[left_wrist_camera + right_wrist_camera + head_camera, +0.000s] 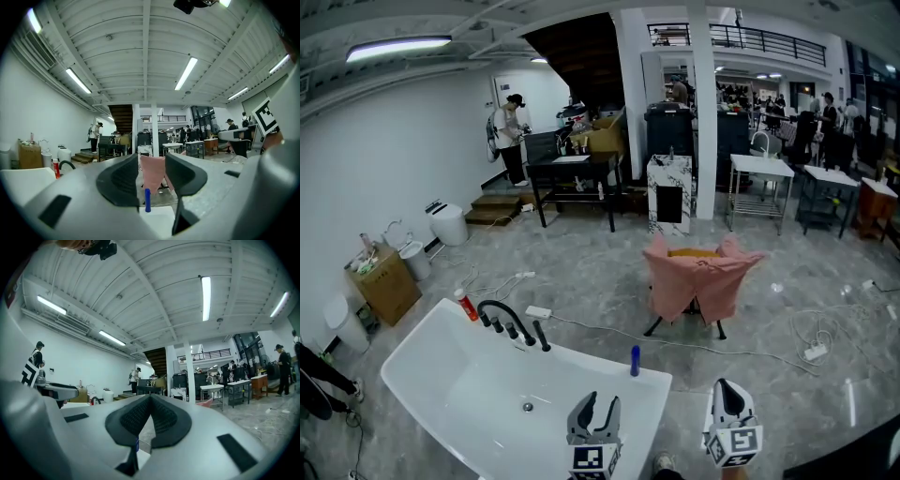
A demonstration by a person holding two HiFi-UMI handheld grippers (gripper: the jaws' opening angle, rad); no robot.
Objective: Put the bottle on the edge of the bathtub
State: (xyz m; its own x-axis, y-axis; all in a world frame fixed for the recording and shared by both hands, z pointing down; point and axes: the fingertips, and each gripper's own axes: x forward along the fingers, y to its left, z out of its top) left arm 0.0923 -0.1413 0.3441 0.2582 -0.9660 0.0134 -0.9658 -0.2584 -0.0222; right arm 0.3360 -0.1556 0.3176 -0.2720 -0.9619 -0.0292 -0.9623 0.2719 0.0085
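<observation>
While I hover low in the frame, my left tongs (596,410) are spread wide with nothing between them, and my right tongs (728,394) are pressed together, empty. The little blue bottle (635,360) stands upright on the white bathtub (422,356) rim, low centre of the head view, just ahead of the left tongs and lined up between their jaws in the left gripper view. It looks slim, hard plastic, probably light, a bit slick and easy to tip. I'd pinch it squarely round mid-body, not the cap. A red bottle (467,305) sits at the tub's far corner, left of centre.
</observation>
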